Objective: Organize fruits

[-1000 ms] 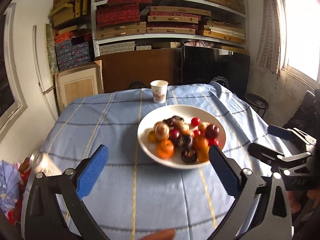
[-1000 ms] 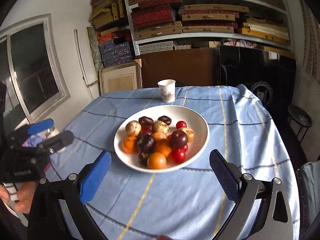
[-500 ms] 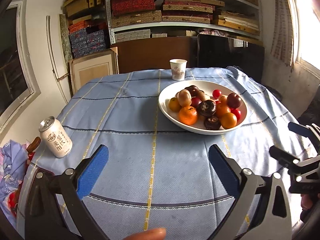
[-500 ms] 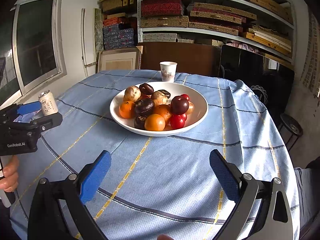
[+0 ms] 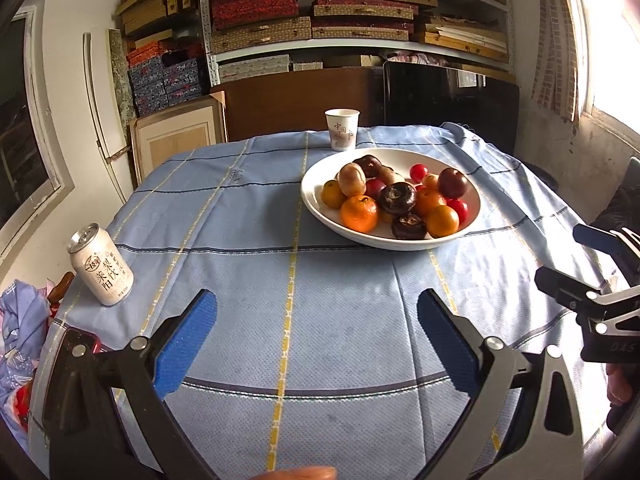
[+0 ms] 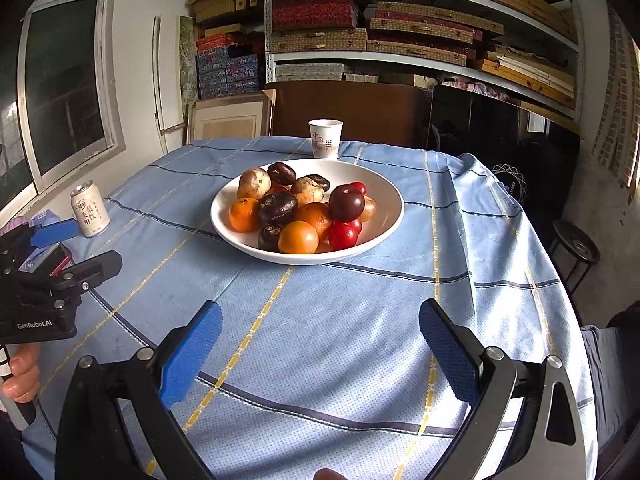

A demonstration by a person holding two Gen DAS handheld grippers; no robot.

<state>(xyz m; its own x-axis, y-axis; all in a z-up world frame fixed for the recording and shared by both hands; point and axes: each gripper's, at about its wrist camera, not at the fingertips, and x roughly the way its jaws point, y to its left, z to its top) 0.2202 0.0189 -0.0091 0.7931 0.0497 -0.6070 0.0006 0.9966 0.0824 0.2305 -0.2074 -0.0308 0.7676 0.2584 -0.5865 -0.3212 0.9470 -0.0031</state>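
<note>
A white bowl [image 5: 472, 196] [image 6: 386, 196] stands on the blue-clothed table, piled with several fruits: oranges [image 5: 359, 213] [image 6: 298, 237], dark purple fruits [image 5: 397, 198] [image 6: 346, 203], small red ones [image 6: 343, 236] and brownish ones [image 6: 254, 183]. My left gripper [image 5: 316, 320] is open and empty, hovering over the cloth in front of the bowl, which lies ahead to its right. My right gripper [image 6: 320, 330] is open and empty, short of the bowl. Each gripper shows at the edge of the other's view, the right [image 5: 592, 276] and the left [image 6: 60, 248].
A drink can [image 5: 101, 266] [image 6: 89, 209] stands near the table's left edge. A paper cup [image 5: 341, 129] [image 6: 326, 139] stands behind the bowl. Shelves of boxes, a dark panel and a stool [image 6: 576, 242] lie beyond the table.
Both grippers have pulled back from the bowl, so it looks farther away. The left view has swung left, bringing the can into sight. Both stay open.
</note>
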